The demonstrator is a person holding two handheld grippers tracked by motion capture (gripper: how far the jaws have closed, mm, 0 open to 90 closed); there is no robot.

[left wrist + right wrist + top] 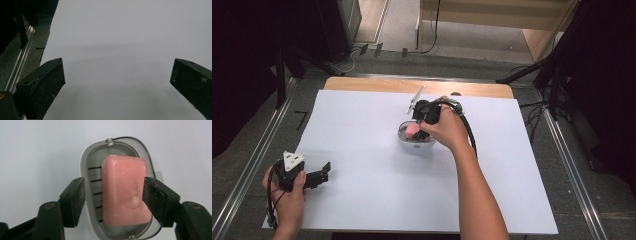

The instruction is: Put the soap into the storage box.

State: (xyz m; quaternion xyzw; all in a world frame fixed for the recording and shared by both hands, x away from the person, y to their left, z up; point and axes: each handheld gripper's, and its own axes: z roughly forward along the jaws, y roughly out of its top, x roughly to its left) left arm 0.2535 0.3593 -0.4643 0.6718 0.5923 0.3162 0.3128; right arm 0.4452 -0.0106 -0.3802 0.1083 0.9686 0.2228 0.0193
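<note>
The wide counter (362,200), covered by a white sheet with a strip of wood showing along its far edge, carries a small grey plastic soap dish (404,137) with rounded corners and a slotted floor, set a little far of the middle. In the dish lies a pink rectangular bar of soap (125,190) with rounded corners. In the right gripper view its long axis runs along the dish's own length, straight away from the gripper, and it sits toward one side of the dish, so the drain slots (96,187) on the other side stay bare.

The right gripper (113,201) comes down on the dish from above, held by the person's right hand (447,127). The soap lies between its two black jaws: one pad stands at the soap's long side, touching or just beside it, and the other pad stands off from the opposite side, over the dish's rim. The jaws are narrow but not clamped on the bar, which rests in the dish.

The left gripper (319,176) lies on the near left of the sheet in the left hand (287,197), well apart from the dish, its jaws spread wide with only bare sheet between them
</note>
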